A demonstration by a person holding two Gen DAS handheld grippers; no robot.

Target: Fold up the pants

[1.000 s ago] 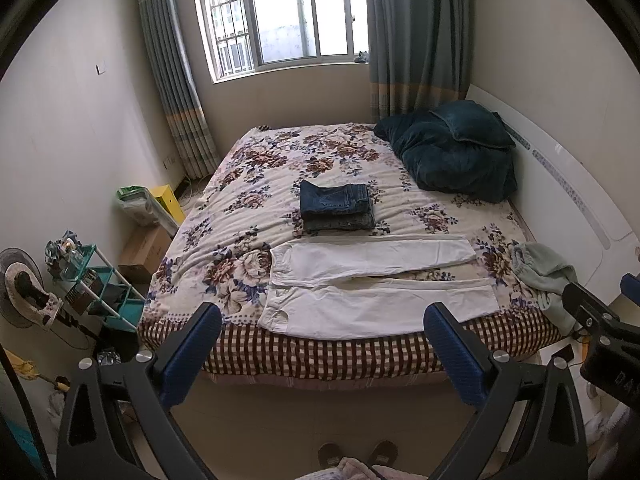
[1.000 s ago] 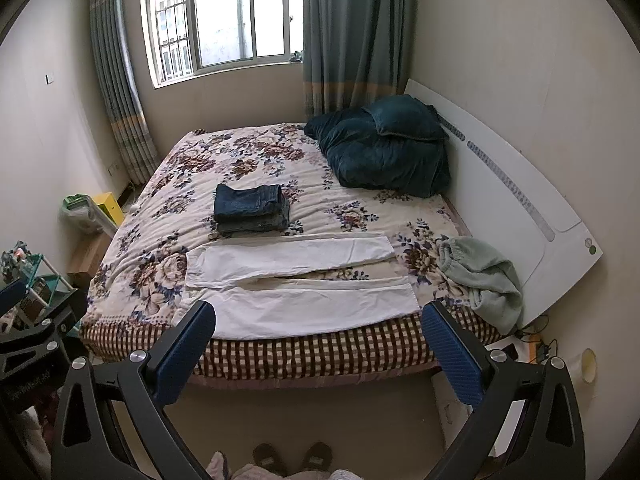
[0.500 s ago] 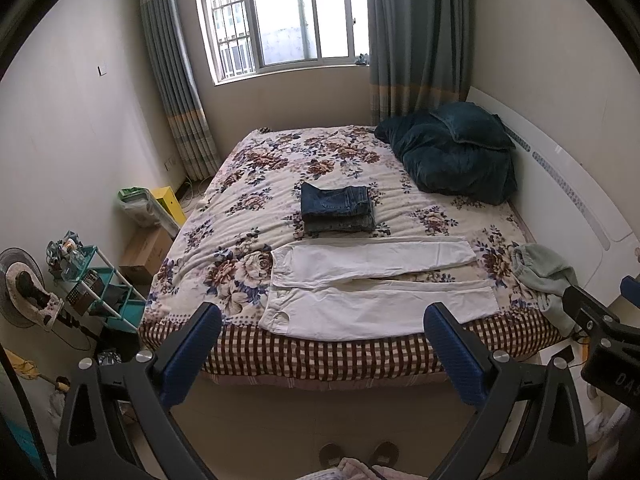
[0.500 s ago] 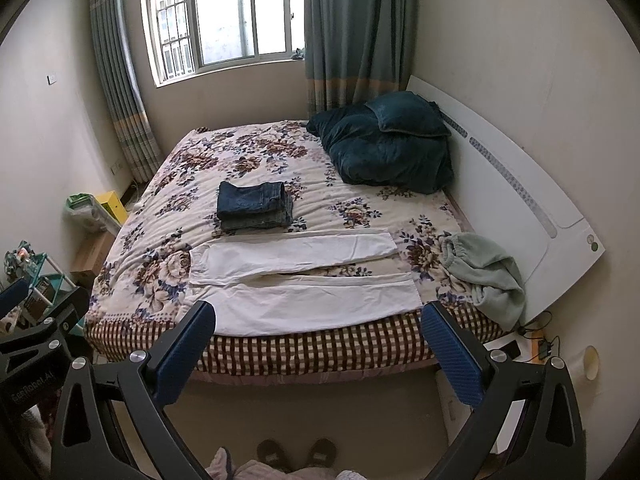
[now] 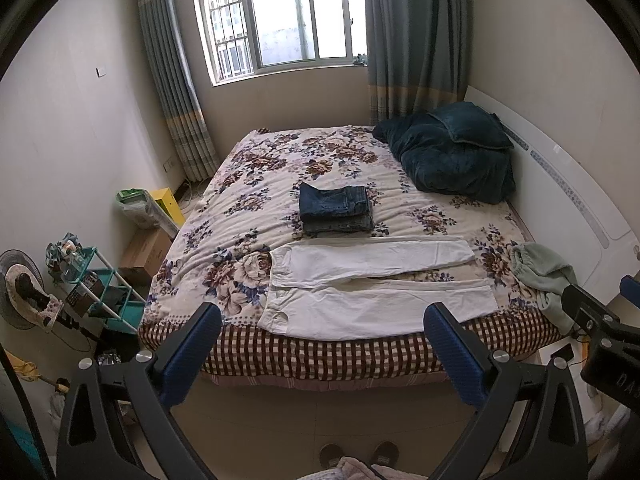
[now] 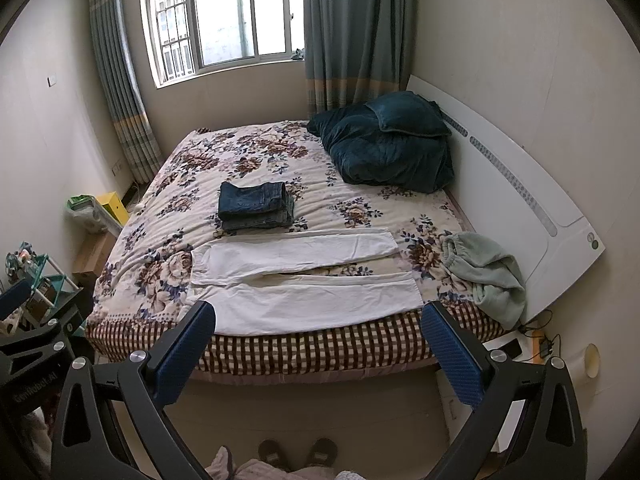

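Observation:
White pants (image 5: 372, 280) lie flat on the near part of the floral bed, waist to the left, both legs spread to the right; they also show in the right wrist view (image 6: 304, 276). My left gripper (image 5: 320, 320) is open and empty, held above the floor in front of the bed. My right gripper (image 6: 318, 320) is open and empty too, at a like distance. A folded stack of blue jeans (image 5: 335, 208) sits behind the white pants, also seen in the right wrist view (image 6: 256, 205).
A dark teal quilt with pillow (image 5: 452, 152) lies at the bed's far right. A pale green garment (image 6: 484, 272) hangs over the right bed corner. A teal shelf rack (image 5: 96, 288) and a fan (image 5: 24, 292) stand left. Slippers (image 6: 296, 450) are on the floor.
Both grippers have drifted slightly, so the bed sits a little higher in the views. Nothing on the bed has moved.

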